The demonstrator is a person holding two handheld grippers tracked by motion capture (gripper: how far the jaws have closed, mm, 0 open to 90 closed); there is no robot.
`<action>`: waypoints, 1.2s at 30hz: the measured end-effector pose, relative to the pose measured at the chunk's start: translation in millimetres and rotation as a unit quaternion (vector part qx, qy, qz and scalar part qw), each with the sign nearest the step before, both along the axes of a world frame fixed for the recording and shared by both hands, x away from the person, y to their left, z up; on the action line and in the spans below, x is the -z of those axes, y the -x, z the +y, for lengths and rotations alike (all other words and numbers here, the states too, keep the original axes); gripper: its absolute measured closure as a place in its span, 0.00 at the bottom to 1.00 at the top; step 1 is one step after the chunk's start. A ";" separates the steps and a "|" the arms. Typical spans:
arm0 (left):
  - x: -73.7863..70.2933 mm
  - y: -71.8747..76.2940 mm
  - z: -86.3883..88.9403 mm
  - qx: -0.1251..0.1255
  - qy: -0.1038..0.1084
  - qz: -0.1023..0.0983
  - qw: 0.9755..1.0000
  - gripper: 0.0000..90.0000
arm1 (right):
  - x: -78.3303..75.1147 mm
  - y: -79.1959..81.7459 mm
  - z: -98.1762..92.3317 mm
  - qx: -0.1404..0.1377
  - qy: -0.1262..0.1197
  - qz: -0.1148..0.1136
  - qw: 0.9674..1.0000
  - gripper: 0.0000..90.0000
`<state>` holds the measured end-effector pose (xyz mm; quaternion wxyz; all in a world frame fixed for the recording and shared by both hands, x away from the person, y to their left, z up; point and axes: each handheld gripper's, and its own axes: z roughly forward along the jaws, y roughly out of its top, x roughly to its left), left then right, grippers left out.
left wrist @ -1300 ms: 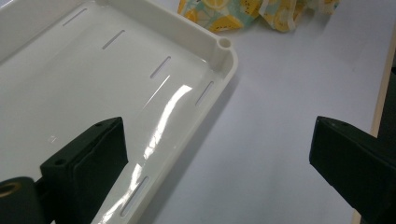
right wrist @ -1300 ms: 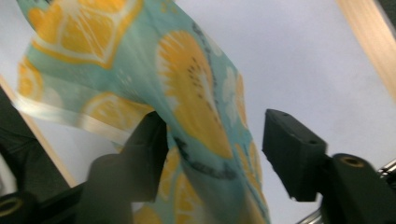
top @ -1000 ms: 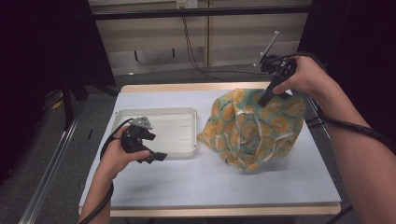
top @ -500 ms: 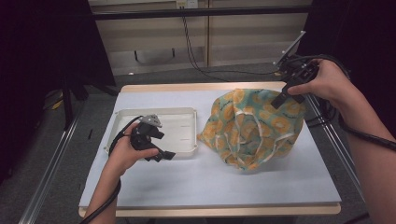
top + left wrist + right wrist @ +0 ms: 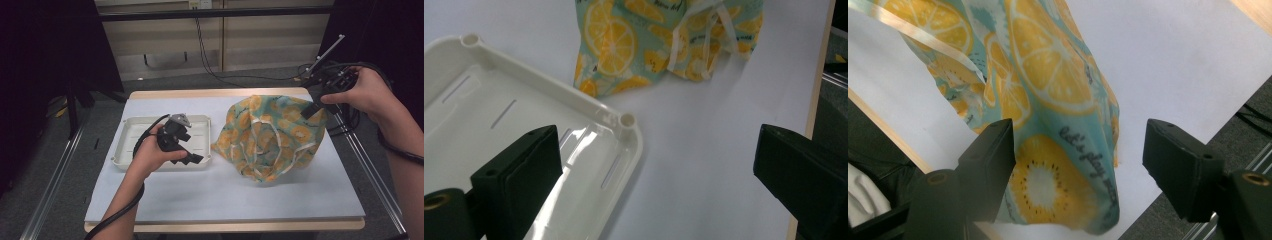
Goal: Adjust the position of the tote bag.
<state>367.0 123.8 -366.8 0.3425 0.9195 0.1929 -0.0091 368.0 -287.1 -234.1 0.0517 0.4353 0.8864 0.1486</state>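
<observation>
The lemon cloth (image 5: 270,137) lies bunched on the table's (image 5: 165,197) right side. The right gripper (image 5: 314,106) hangs over its far corner, jaws wide apart. The left gripper (image 5: 192,159), also wide, sits over the white tray (image 5: 131,131).

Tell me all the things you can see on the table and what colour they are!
Cloth: one, teal with orange and yellow citrus slices and white ribbon ties, crumpled on the right half of the table, its far corner lifted toward the right gripper.
Tray: one, white plastic, shallow, nothing lying in it, on the left half of the table.
Table cover: one, white sheet over a table with a wooden edge.
Left gripper: one, black, held over the tray's near right corner, jaws open.
Right gripper: one, black, at the table's far right corner, jaws open on either side of the cloth's lifted corner.
Hands: two, one holding each gripper.
</observation>
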 end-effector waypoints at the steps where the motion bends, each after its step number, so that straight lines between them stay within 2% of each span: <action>1: -2.5 -0.7 -2.4 0.003 -0.006 -0.002 1.000 0.05 | -0.2 1.0 -1.0 0.003 0.002 0.001 1.000 0.32; 4: -6.6 -1.6 -10.1 0.007 -0.004 -0.005 1.000 0.05 | 0.0 3.2 -4.4 0.001 0.003 -0.001 1.000 0.32; 6: -10.2 -3.0 -14.4 0.013 -0.012 -0.008 1.000 0.05 | -0.6 5.6 -6.1 0.014 0.001 0.001 1.000 0.33; 9: -13.1 -4.0 -20.8 0.012 -0.007 -0.009 1.000 0.05 | -0.2 8.1 -9.0 0.016 -0.002 -0.005 1.000 0.34; 12: -16.6 -4.8 -25.5 0.018 -0.013 -0.010 1.000 0.04 | 0.2 12.3 -8.3 0.024 -0.005 -0.003 1.000 0.35; 15: -19.1 -5.3 -29.1 0.022 -0.012 -0.012 1.000 0.04 | 0.8 14.5 -9.1 0.018 -0.003 -0.002 1.000 0.36; 17: -19.8 -5.1 -32.2 0.021 -0.007 -0.012 1.000 0.04 | 1.2 16.3 -9.1 0.021 -0.002 -0.004 1.000 0.37; 18: -21.1 -5.6 -33.3 0.025 -0.013 -0.014 1.000 0.03 | 0.7 17.0 -9.6 0.019 -0.001 -0.003 1.000 0.39; 24: -27.6 -5.5 -42.3 0.028 -0.009 -0.019 0.999 0.03 | -2.9 22.8 -14.7 0.026 -0.003 -0.002 1.000 0.41; 25: -27.6 -5.3 -43.7 0.026 -0.002 -0.017 1.000 0.03 | -3.9 24.0 -15.6 0.027 -0.002 0.000 1.000 0.42; 26: -28.3 -5.8 -44.9 0.030 -0.007 -0.019 0.999 0.03 | -4.2 24.5 -17.0 0.027 -0.002 -0.003 1.000 0.42; 29: -28.1 -5.9 -49.1 0.027 -0.005 -0.019 0.999 0.03 | -5.2 26.5 -20.1 0.035 -0.004 -0.003 0.999 0.44; 30: -28.7 -6.6 -49.7 0.030 -0.013 -0.022 0.999 0.03 | -4.9 27.1 -20.7 0.038 -0.005 0.001 0.999 0.44; 33: -30.1 -6.9 -51.7 0.023 -0.007 -0.028 0.999 0.06 | -4.6 29.2 -24.2 0.041 -0.004 0.007 0.999 0.46; 36: -32.9 -8.8 -52.7 0.030 -0.006 -0.030 0.999 0.07 | -4.1 31.3 -27.6 0.041 0.001 0.007 0.999 0.47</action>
